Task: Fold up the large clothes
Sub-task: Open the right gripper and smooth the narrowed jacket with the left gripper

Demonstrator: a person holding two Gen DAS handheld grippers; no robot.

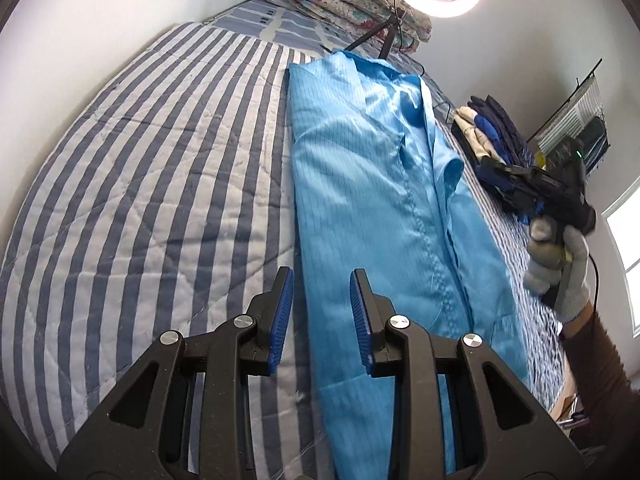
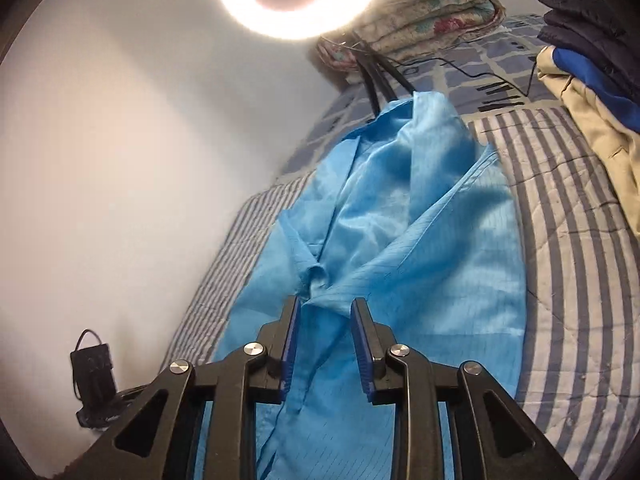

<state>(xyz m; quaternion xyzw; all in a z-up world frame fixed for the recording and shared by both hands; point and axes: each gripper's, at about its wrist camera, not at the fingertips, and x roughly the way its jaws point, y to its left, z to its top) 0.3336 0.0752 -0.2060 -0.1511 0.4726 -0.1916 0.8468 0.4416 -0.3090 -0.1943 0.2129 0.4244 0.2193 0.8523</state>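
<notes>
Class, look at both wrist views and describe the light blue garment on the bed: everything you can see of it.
The light blue garment is a long coat-like piece of thin, slightly shiny fabric with a fine pinstripe. It lies lengthwise on the striped quilt, its sides folded inward into a long narrow strip, the collar at the far end near the ring light's stand. A front seam runs down its length, and a folded-in sleeve's cuff lies on top. The cloth is creased. Both grippers hover over its near part with jaws apart, nothing gripped.

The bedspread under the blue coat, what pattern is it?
Blue and white stripes, quilted; the bedspread shows best in the left wrist view.
</notes>
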